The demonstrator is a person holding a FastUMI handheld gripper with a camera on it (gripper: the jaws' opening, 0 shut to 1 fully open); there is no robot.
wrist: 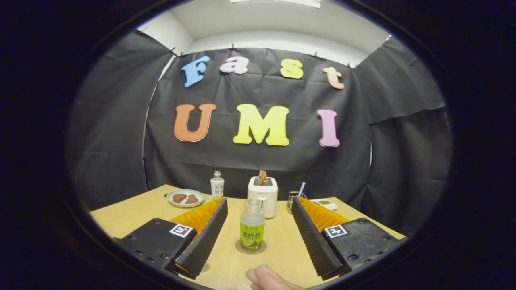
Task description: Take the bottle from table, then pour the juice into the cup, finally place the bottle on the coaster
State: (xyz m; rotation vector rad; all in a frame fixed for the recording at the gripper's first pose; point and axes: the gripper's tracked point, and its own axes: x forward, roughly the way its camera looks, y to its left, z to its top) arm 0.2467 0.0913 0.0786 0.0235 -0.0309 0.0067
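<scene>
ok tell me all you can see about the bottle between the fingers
The bottle is clear plastic with a green label round its lower half and pale liquid up to about its shoulder. It looks uncapped, though that is hard to tell. It stands upright on a round coaster on the wooden table, in front of the toaster. The gripper is open: the bottle sits between its fingers, apart from both.
</scene>
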